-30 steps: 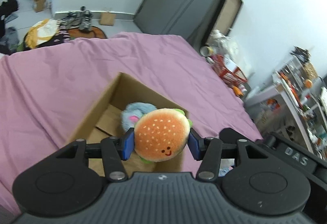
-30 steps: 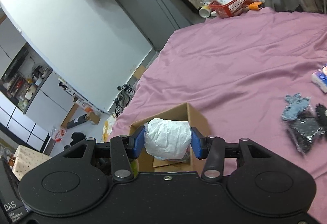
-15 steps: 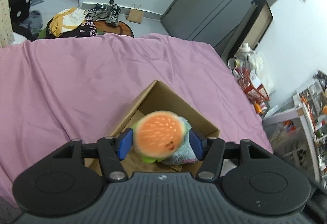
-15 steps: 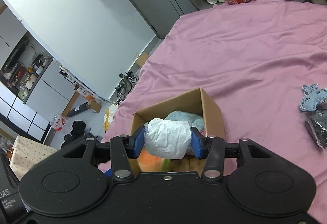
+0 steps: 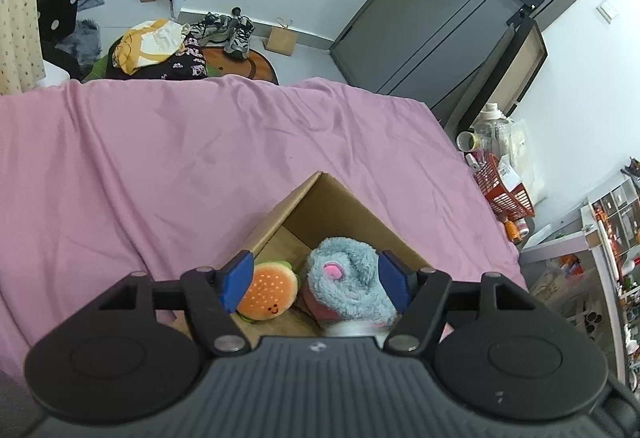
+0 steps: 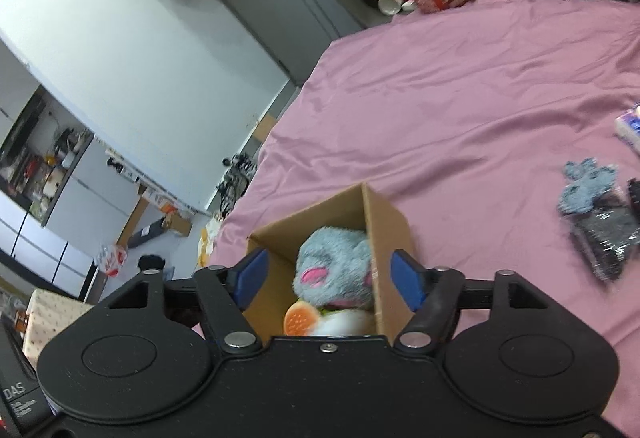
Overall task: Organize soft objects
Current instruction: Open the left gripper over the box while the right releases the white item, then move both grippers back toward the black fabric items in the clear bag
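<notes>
**A:** What changed in the last second?

**B:** Both tools let go. A second ago the left gripper (image 5: 316, 280) was clamped on the round orange plush hamburger with a smiling face (image 5: 267, 291), and the right gripper (image 6: 326, 280) on a crumpled white paper-wrapped bundle (image 6: 344, 324). Now both sets of jaws stand wide apart with nothing between them.

**A:** Where did the things end up?

**B:** Inside the open brown cardboard box (image 5: 332, 206) on the pink bed sheet (image 5: 160, 166). From the left wrist the hamburger lies on the box floor just beside the fluffy blue-grey plush toy with pink ears (image 5: 346, 278), which was already there. From the right wrist the white bundle sits low at the near edge, touching the hamburger, with the blue-grey plush behind them.

**A:** So the task is finished?

**B:** I'd judge not. The right wrist view shows more soft pieces on the sheet, well apart from the box: a small flat blue-grey fuzzy item (image 6: 584, 188) resting against a dark sparkly bag (image 6: 604, 238), and a white-and-blue packet (image 6: 630, 128) at the frame edge.

**A:** And the next move?

**B:** Probably lifting both grippers clear and sending the right one toward that pile. The box looks fairly full, so later items may sit high.
</notes>
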The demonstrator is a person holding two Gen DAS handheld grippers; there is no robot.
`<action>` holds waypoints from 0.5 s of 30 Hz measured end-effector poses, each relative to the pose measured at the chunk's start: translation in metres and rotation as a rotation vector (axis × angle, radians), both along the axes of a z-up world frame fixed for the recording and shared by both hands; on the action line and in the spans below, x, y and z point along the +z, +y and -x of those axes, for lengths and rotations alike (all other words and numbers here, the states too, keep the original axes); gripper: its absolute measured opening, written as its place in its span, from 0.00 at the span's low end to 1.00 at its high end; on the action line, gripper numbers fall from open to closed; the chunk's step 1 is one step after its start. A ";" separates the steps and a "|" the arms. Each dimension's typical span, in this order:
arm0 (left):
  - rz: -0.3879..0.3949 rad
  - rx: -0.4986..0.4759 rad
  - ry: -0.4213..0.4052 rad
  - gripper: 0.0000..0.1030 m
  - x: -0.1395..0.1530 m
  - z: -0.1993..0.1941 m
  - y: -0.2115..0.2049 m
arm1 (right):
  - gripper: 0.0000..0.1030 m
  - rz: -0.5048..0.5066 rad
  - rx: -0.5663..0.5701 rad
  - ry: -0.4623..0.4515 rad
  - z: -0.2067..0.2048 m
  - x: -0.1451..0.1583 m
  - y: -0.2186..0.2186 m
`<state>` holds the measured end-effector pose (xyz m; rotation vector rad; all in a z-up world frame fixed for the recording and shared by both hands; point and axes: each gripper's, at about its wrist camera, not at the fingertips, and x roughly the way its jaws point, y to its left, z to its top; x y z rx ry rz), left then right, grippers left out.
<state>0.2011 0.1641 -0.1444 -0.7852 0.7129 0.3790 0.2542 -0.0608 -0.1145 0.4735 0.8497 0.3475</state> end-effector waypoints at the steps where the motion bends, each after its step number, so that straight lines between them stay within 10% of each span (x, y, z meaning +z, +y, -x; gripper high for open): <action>1: -0.006 0.001 0.004 0.66 0.000 0.000 -0.001 | 0.70 0.003 -0.009 -0.003 0.001 0.001 -0.005; 15: -0.106 -0.135 0.054 0.73 0.008 -0.006 -0.051 | 0.97 0.050 -0.112 0.016 0.025 0.009 -0.083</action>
